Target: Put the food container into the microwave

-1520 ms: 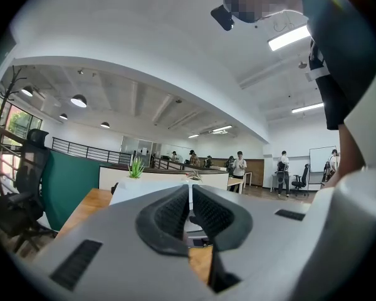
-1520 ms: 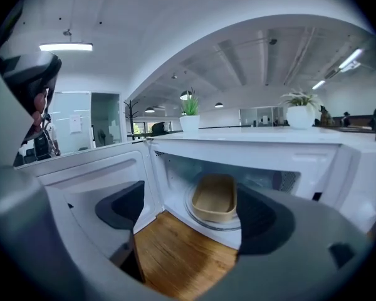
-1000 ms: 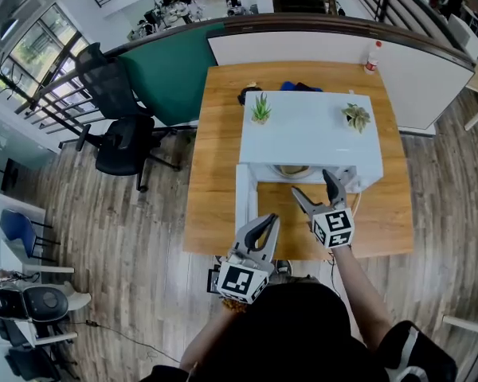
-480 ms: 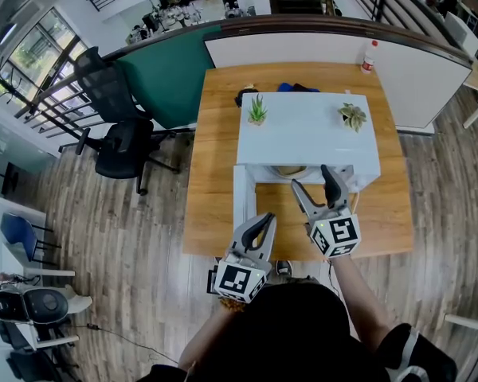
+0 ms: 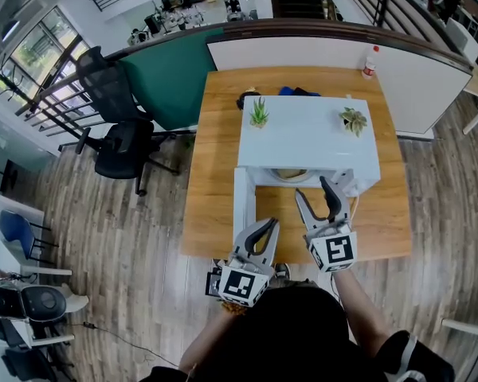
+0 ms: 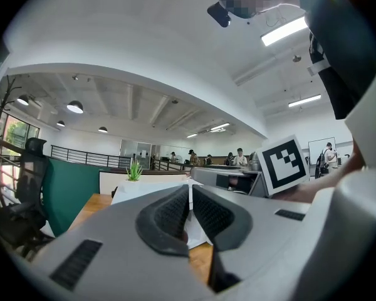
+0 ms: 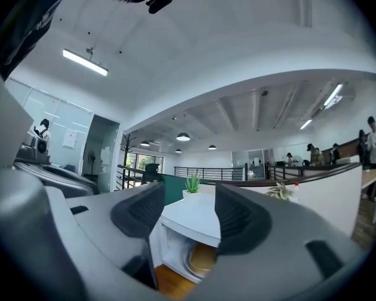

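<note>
Food container inside microwave on table

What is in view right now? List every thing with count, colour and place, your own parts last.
table: one, wooden, centre
microwave: one, white, on the table, door open at its left
food container: one, tan, inside the microwave
plants: two, green, on top of the microwave
bottle: one, pale with red cap, on the partition ledge beyond the table
office chairs: two, black, left of the table
left gripper: one, grey, before the microwave, jaws together, empty
right gripper: one, grey, at the microwave's opening, jaws apart, just been closing, nothing between them
</note>
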